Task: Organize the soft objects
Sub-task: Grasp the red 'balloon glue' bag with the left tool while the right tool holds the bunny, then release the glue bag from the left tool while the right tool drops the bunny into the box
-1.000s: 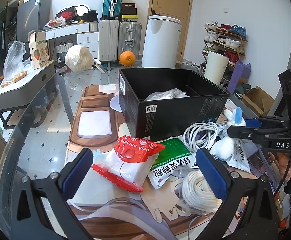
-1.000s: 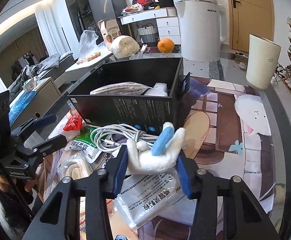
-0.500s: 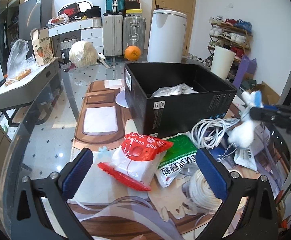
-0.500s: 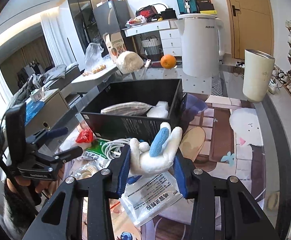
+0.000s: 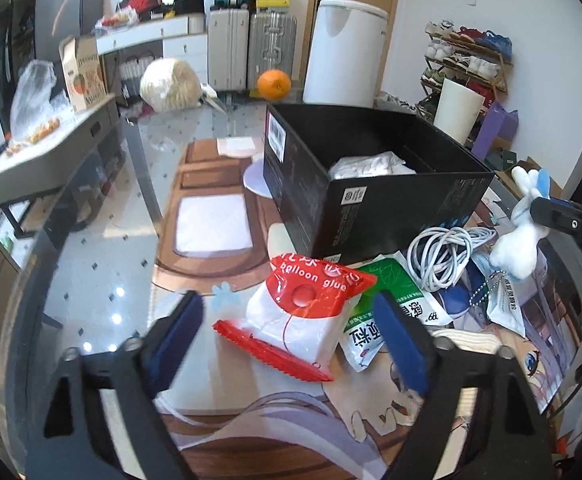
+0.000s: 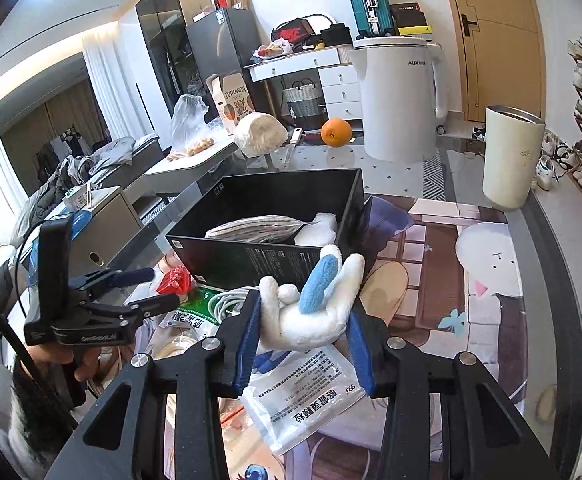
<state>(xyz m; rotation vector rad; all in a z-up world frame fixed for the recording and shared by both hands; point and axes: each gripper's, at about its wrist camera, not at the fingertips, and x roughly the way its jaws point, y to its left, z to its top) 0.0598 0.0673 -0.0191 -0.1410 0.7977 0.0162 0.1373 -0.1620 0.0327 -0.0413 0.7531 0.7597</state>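
My right gripper (image 6: 303, 308) is shut on a white plush toy (image 6: 311, 312) with a blue ear and holds it in the air just in front of the black box (image 6: 259, 256). In the left wrist view the plush toy (image 5: 515, 252) hangs at the far right from the right gripper (image 5: 563, 216), beside the black box (image 5: 371, 208). My left gripper (image 5: 287, 300) is closing. The red and white balloon glue bag (image 5: 303, 312) lies on the table between its blue pads (image 5: 175, 336), which do not touch it. White soft bundles (image 6: 315, 232) lie inside the box.
A white cable coil (image 5: 447, 252) and green and white packets (image 5: 375, 320) lie before the box, and a white packet (image 6: 307, 396) lies under the plush. Further back stand an orange (image 6: 335, 132), a cream tumbler (image 6: 509, 156) and a white appliance (image 6: 395, 96). A hand (image 6: 71, 360) holds the left gripper (image 6: 147, 288).
The left jaws have narrowed around the balloon glue bag. The right gripper has risen a little with the plush toy, from the packets up to the height of the box's rim.
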